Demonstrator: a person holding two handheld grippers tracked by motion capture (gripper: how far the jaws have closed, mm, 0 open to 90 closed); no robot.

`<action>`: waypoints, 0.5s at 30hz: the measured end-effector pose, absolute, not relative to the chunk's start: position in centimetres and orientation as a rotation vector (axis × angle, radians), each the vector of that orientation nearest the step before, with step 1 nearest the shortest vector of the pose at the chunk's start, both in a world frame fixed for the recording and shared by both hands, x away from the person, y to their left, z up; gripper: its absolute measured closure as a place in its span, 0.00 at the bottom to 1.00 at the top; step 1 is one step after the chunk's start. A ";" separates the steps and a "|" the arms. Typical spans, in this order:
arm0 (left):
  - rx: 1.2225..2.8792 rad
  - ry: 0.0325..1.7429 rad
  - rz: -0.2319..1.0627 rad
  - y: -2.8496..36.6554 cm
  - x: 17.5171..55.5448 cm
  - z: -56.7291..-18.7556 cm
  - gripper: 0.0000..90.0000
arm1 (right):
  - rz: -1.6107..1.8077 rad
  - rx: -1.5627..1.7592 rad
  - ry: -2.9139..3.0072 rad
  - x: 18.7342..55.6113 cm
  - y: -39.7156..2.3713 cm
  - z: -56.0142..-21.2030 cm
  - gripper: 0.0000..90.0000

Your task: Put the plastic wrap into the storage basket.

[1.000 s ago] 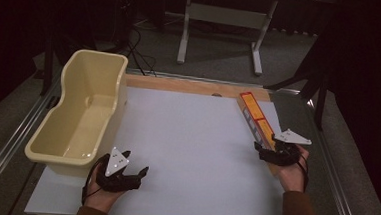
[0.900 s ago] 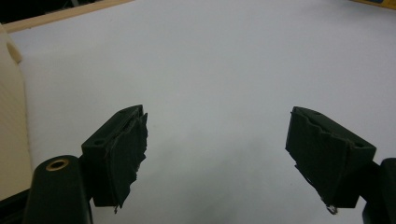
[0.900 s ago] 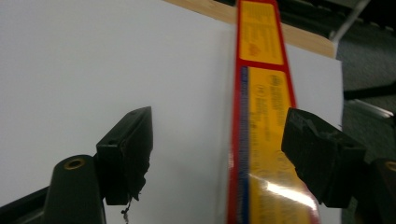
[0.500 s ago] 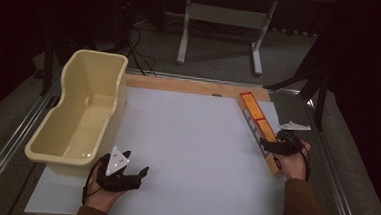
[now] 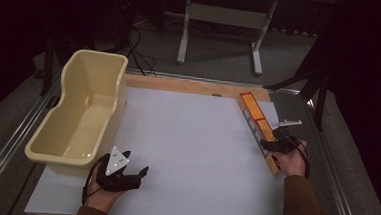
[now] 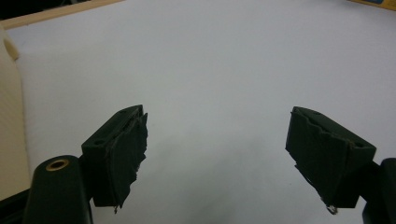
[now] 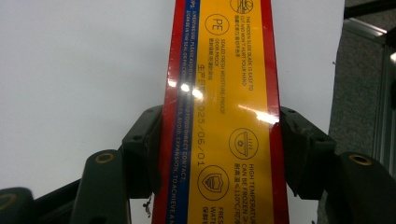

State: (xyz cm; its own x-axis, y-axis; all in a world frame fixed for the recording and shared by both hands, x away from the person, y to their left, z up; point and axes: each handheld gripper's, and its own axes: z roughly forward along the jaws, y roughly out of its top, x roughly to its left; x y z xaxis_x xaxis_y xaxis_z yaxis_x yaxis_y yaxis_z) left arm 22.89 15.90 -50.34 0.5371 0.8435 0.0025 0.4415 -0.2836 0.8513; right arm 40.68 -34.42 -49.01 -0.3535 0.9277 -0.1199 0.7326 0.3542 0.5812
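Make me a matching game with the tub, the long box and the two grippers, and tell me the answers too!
Things:
1. cream plastic tub
2. long yellow and red box
3. left gripper
4. right gripper

Places or states:
A. jaws wide apart over bare white table
B. stands at the table's left edge
C. jaws have just been closing, pads now pressed on both sides of a box
D. lies along the table's right edge, clamped near its close end

Pairs: 1-B, 2-D, 3-A, 4-C
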 end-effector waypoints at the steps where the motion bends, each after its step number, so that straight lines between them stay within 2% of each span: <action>1: 1.912 1.047 0.589 15.9 22.9 -50.3 0.23 | 0.607 1.454 2.187 40.6 -34.3 -49.0 0.43; 7: 1.912 1.049 0.587 15.9 22.8 -50.4 0.23 | 0.588 1.482 2.186 38.6 -33.7 -48.9 0.43; 15: 1.916 1.055 0.585 15.9 22.8 -50.4 0.23 | 0.589 1.486 2.213 32.4 -33.5 -48.7 0.43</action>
State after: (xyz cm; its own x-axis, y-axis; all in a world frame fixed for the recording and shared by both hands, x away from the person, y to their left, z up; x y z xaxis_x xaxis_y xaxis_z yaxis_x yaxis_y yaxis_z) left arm 22.78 15.90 -50.41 0.5347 0.8451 -0.0004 0.4479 -0.2830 0.8481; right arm 32.40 -33.46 -48.74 -0.3488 0.9319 -0.0994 0.7591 0.3431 0.5533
